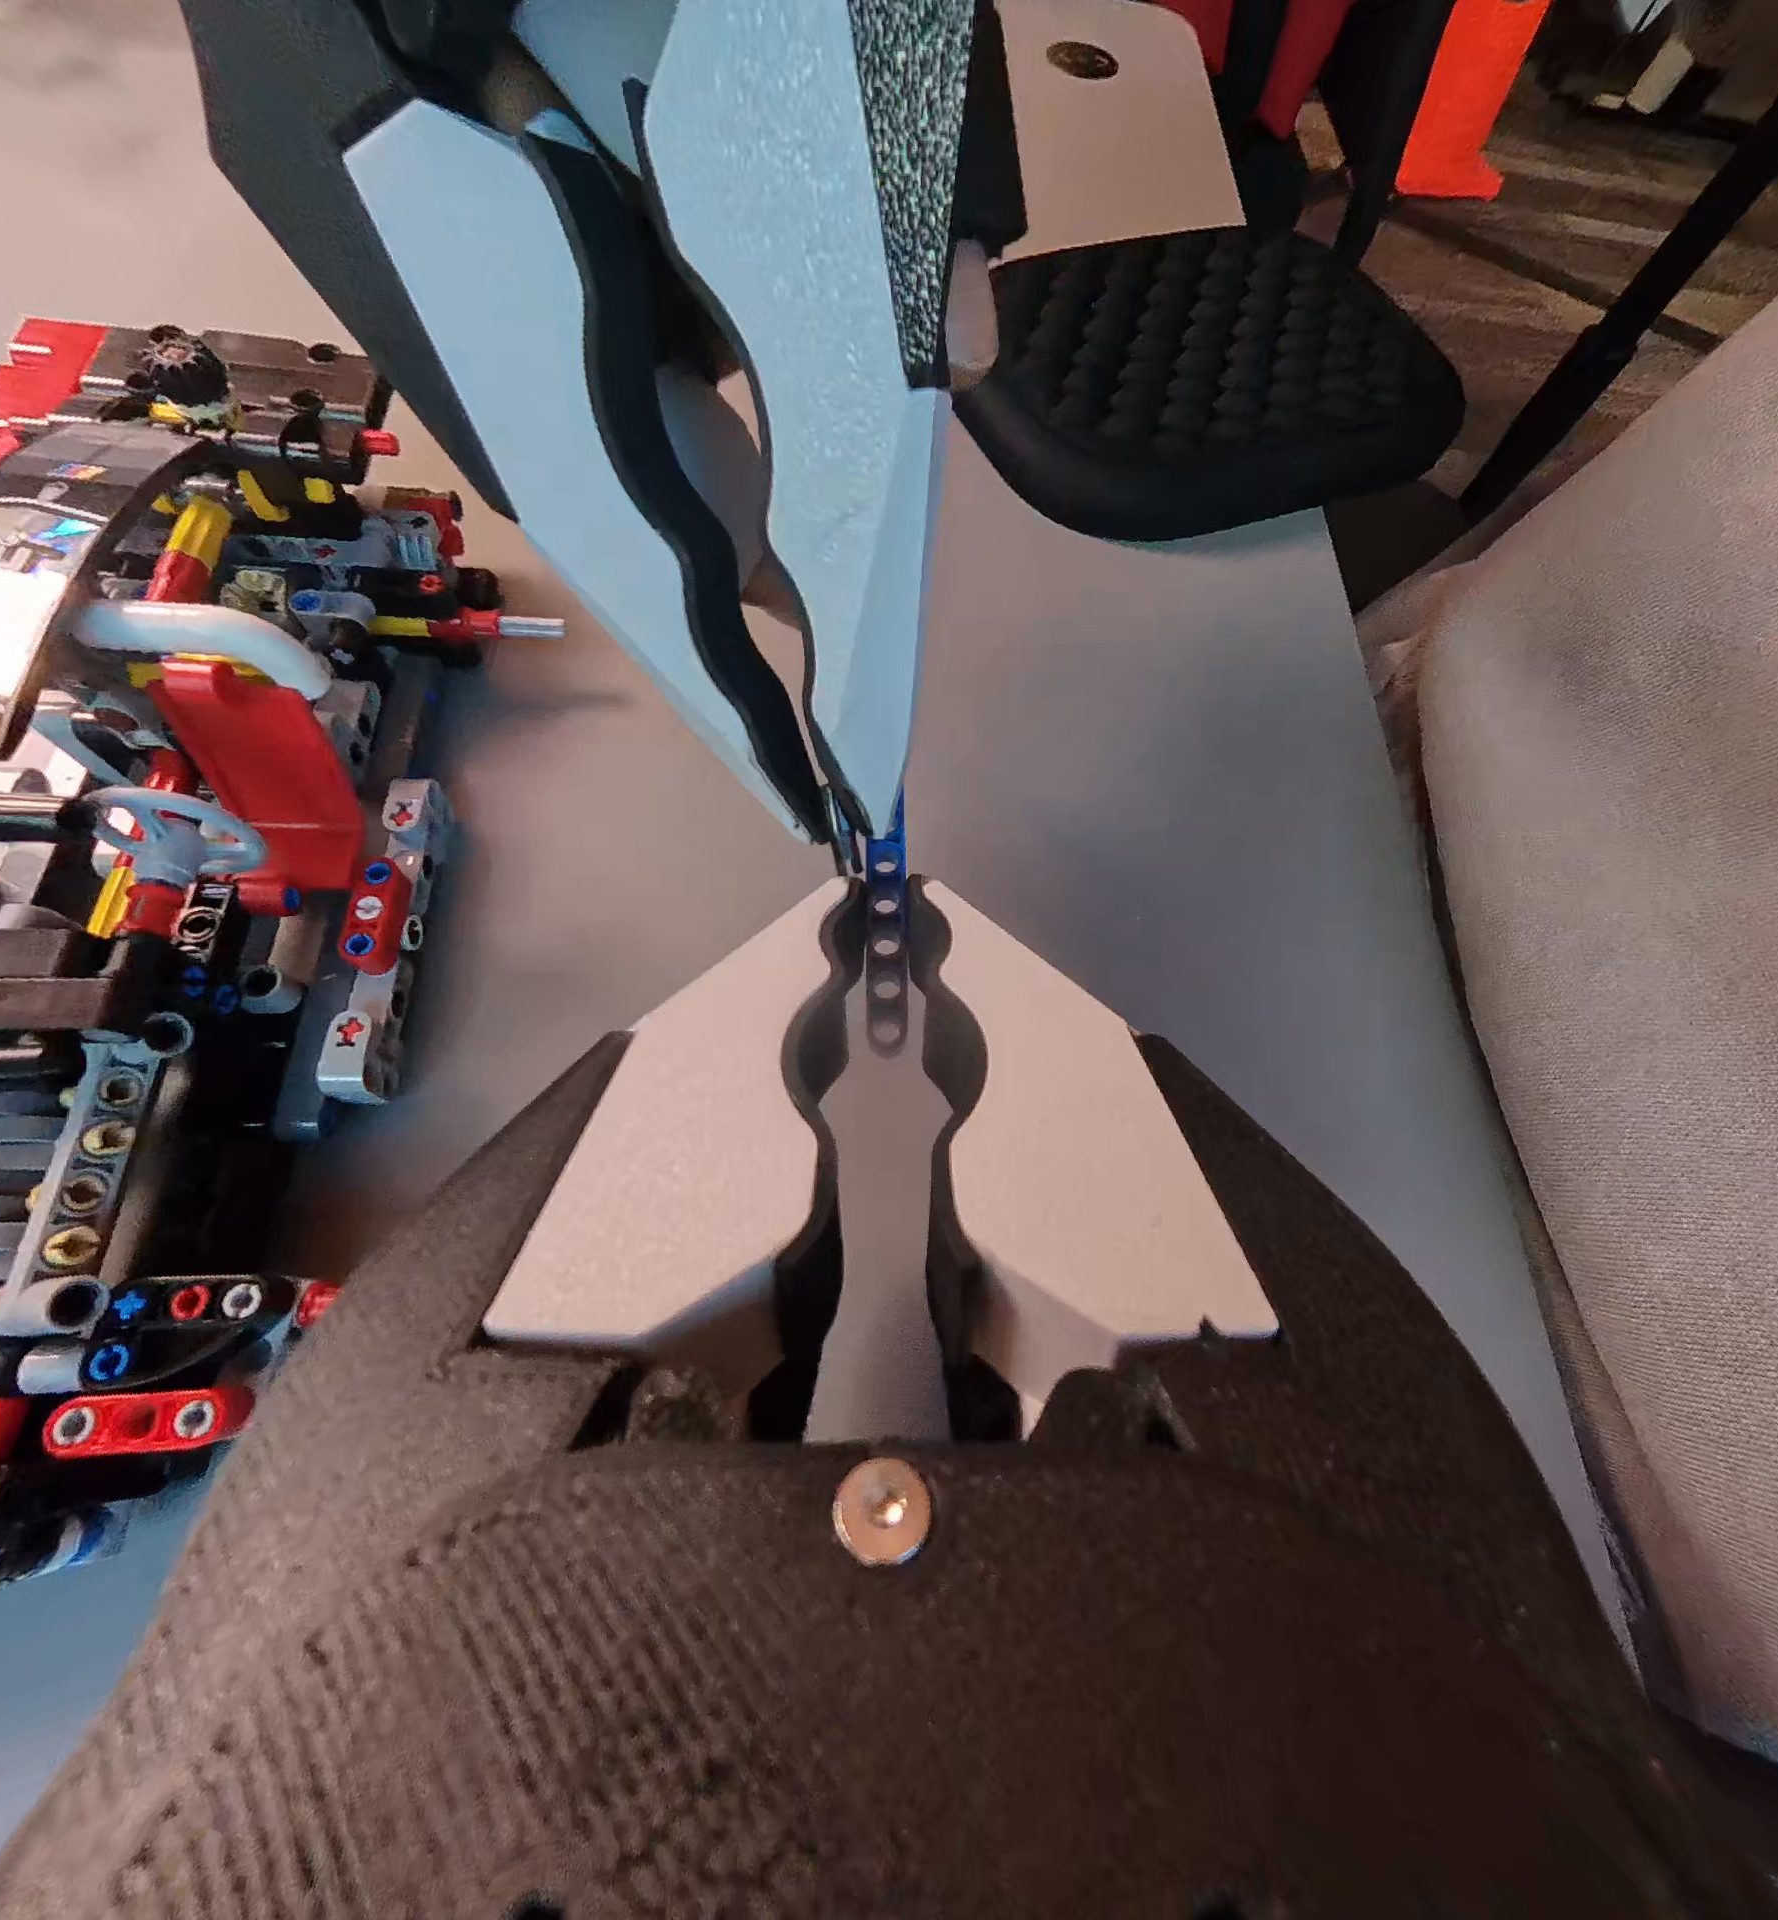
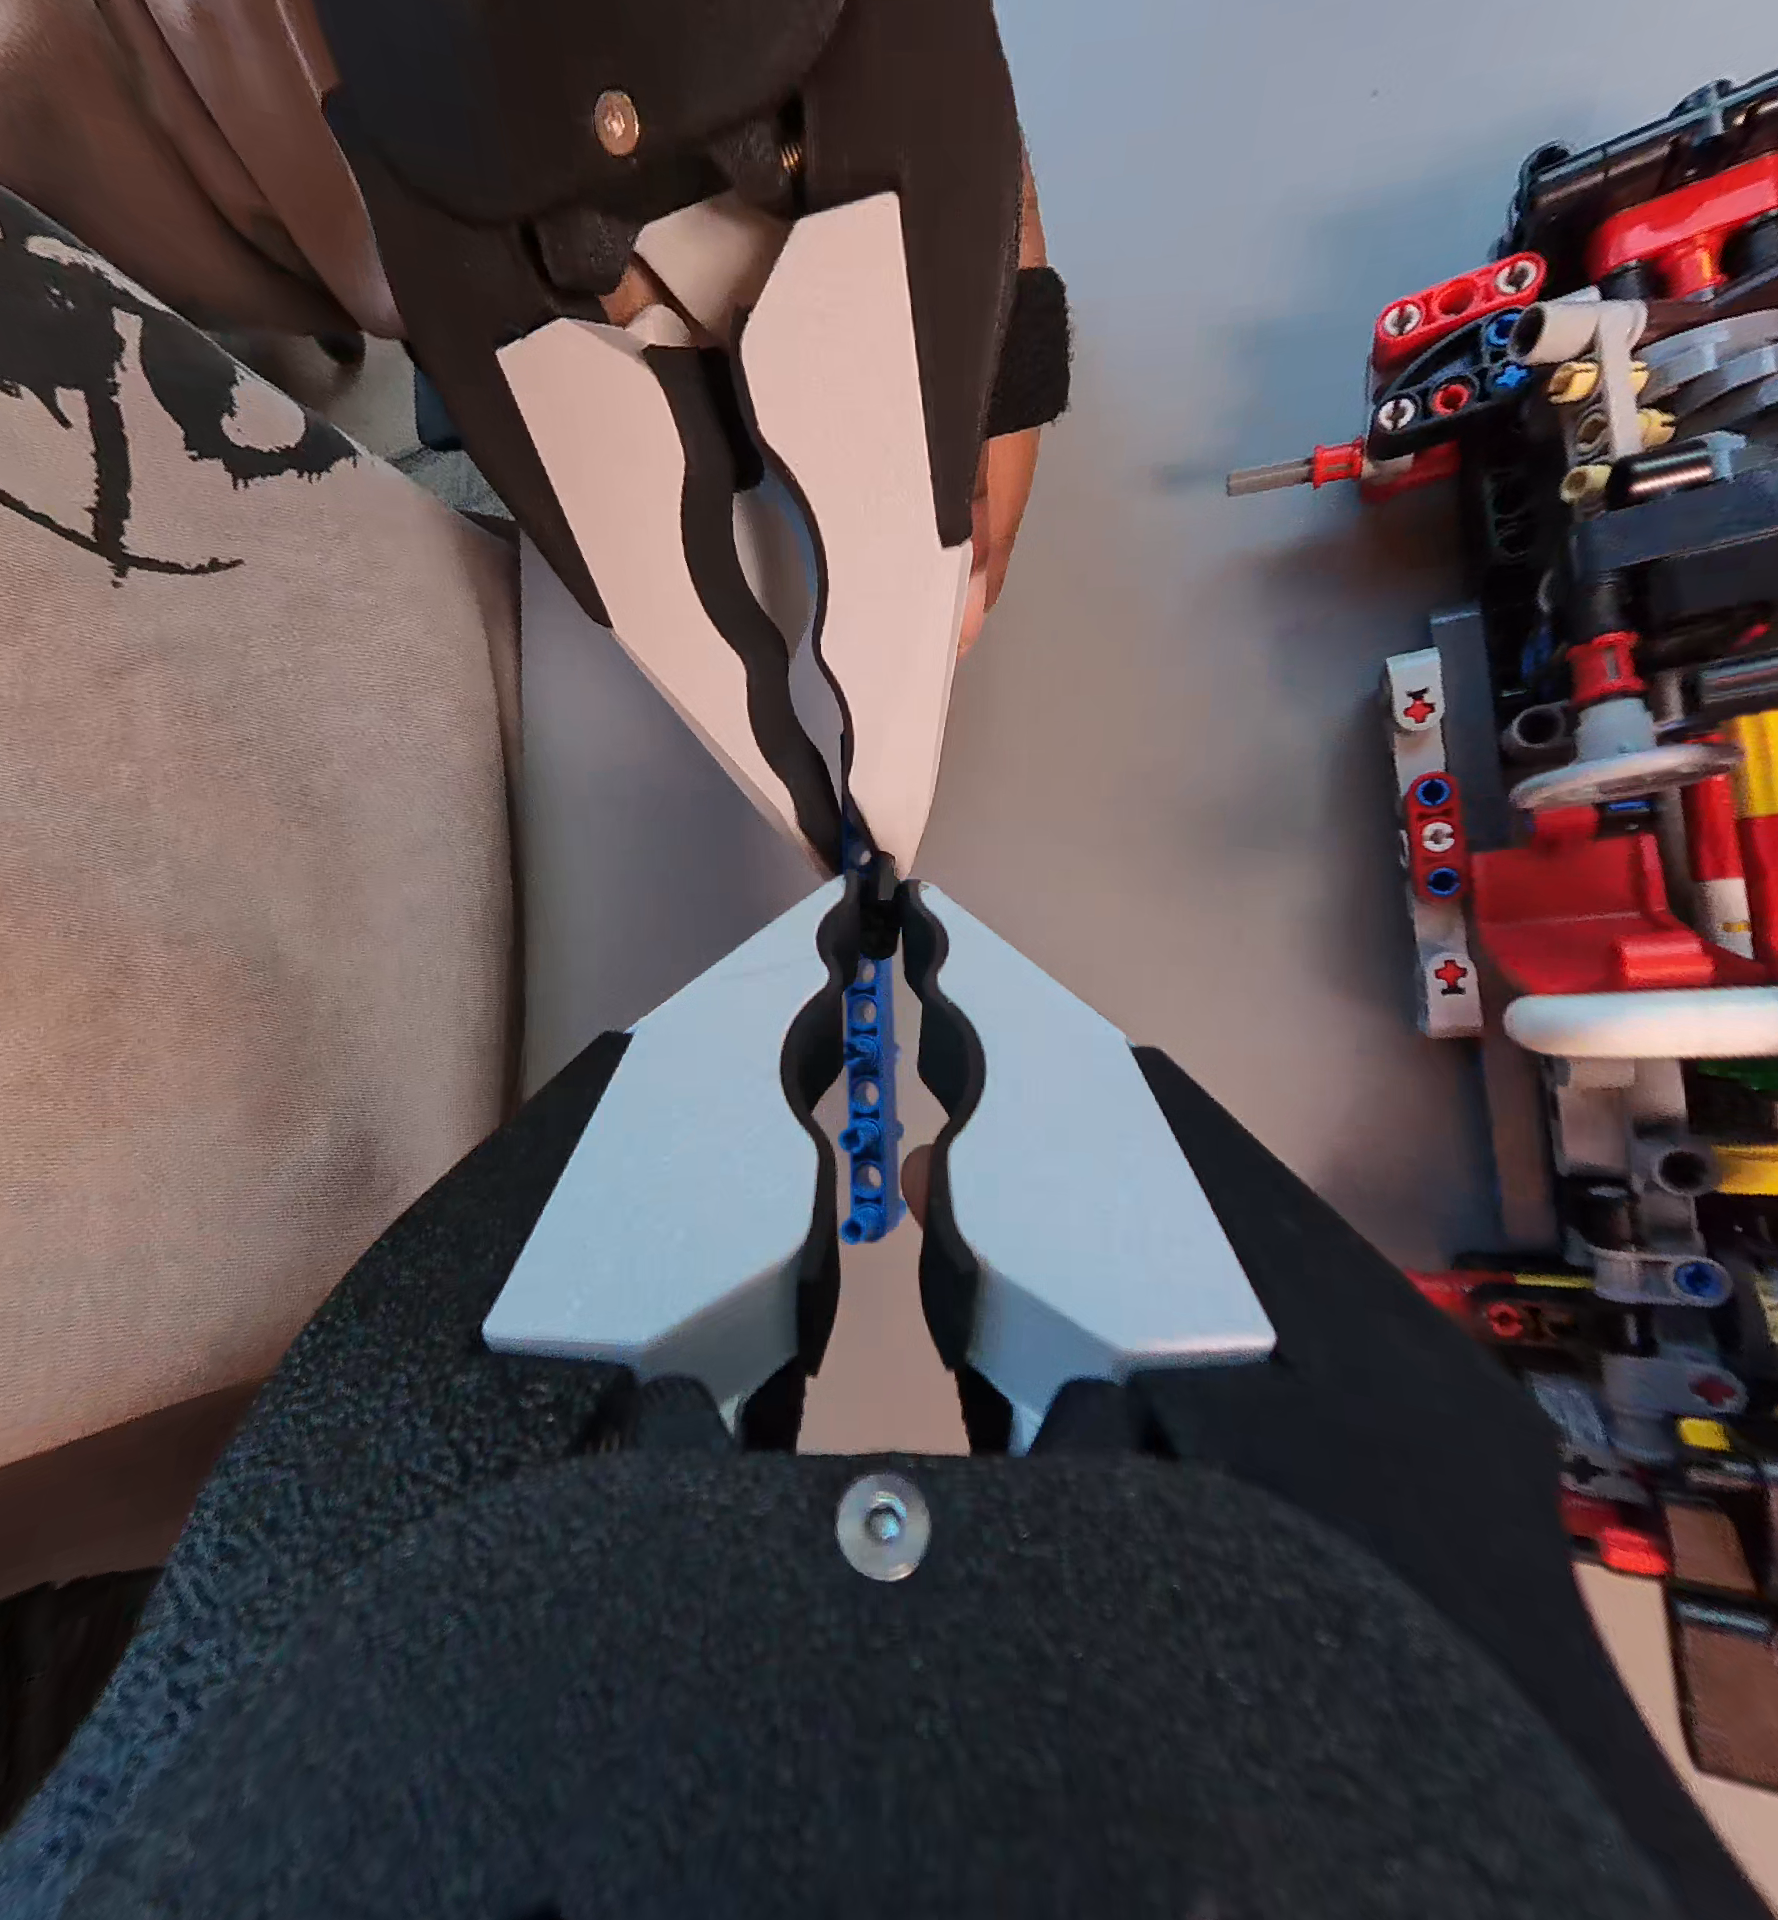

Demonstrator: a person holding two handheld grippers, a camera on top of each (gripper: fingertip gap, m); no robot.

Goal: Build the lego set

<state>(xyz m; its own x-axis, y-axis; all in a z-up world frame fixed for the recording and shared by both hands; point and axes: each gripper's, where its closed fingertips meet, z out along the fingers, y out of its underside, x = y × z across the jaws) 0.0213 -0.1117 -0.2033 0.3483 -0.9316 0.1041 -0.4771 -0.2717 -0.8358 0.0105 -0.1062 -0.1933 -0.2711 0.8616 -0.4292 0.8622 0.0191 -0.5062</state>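
The two grippers meet tip to tip above the grey table (image 1: 1124, 790), and both pinch the same small part between them. The left gripper (image 1: 885, 894) has its jaws closed on a blue beam (image 1: 885, 935), a thin holed strip that runs back from its tips into the gap between its fingers. The right gripper (image 2: 877, 896) comes in from the opposite side, its tips touching the left one's. In the right wrist view its jaws are closed on a short black pin (image 2: 879, 914) sitting at the near end of the beam (image 2: 869, 1101), and the beam's length lies between its own fingers, with small blue pins sticking out of several holes. In the same view the left gripper (image 2: 854, 821) comes down from above, and a hand (image 2: 999, 540) shows behind it.

The half-built model (image 1: 168, 831), a dense red, black, grey and yellow frame with a steering wheel and a red seat, rests on the table well to the left of the left gripper; from the right gripper it lies off to the right (image 2: 1633, 831), apart from both tools. No container shows in either view. A black chair seat (image 1: 1207, 395) stands beyond the table edge, behind the right gripper (image 1: 843, 810).
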